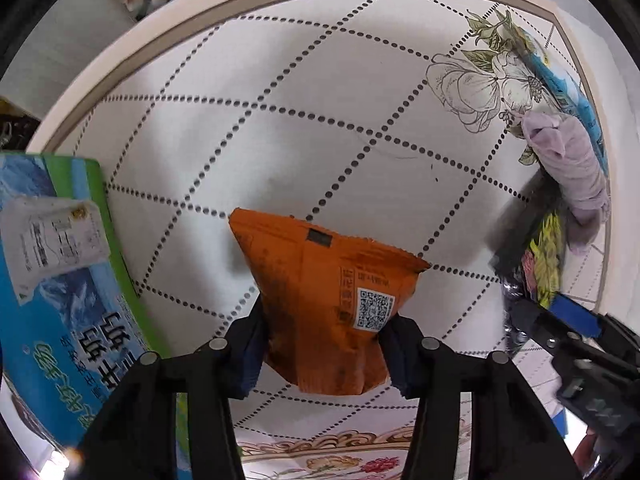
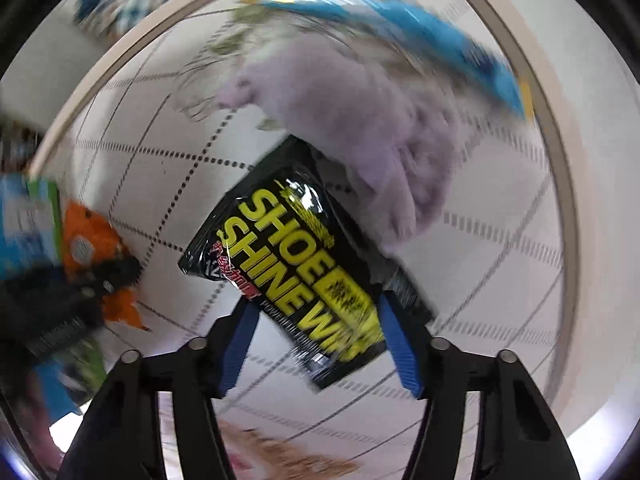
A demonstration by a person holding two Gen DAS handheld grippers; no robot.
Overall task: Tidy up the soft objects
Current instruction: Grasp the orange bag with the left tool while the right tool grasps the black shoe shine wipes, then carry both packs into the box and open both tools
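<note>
Left gripper [image 1: 322,354] on my feed is clamped on a crinkled orange foil snack packet [image 1: 328,304], both blue-padded fingers [image 1: 250,360] pressed into its lower sides. QR label faces the camera, sealed top edge points away from me. Packet sits above the white tabletop with dotted diamond grid [image 1: 280,120]; I can't tell if its bottom touches the surface.

Right gripper [image 2: 318,340] has its blue pads on either side of a glossy black pouch with yellow "SHOE SHINE" lettering [image 2: 296,268]. Right pad [image 2: 400,348] touches the pouch edge; left pad [image 2: 240,344] looks a hair off it, so I can't tell whether the grip is closed. View is motion-blurred. Pouch lies tilted, its far corner tucked under a lumpy pale-lilac fuzzy cloth [image 2: 360,120].

In the left view, that lilac cloth [image 1: 576,172] sits at the right rim of the table, over a flat blue plastic pack [image 1: 576,96], with the black pouch [image 1: 536,256] just below and the right gripper [image 1: 576,328] reaching into it.

Blue-and-green printed cardboard box [image 1: 68,280] lies at the table's left edge, near the orange packet, not touching. White shipping label [image 1: 52,240] is stuck on its top.

Right view shows the orange packet [image 2: 92,240] at far left, beside the box [image 2: 28,216].
</note>
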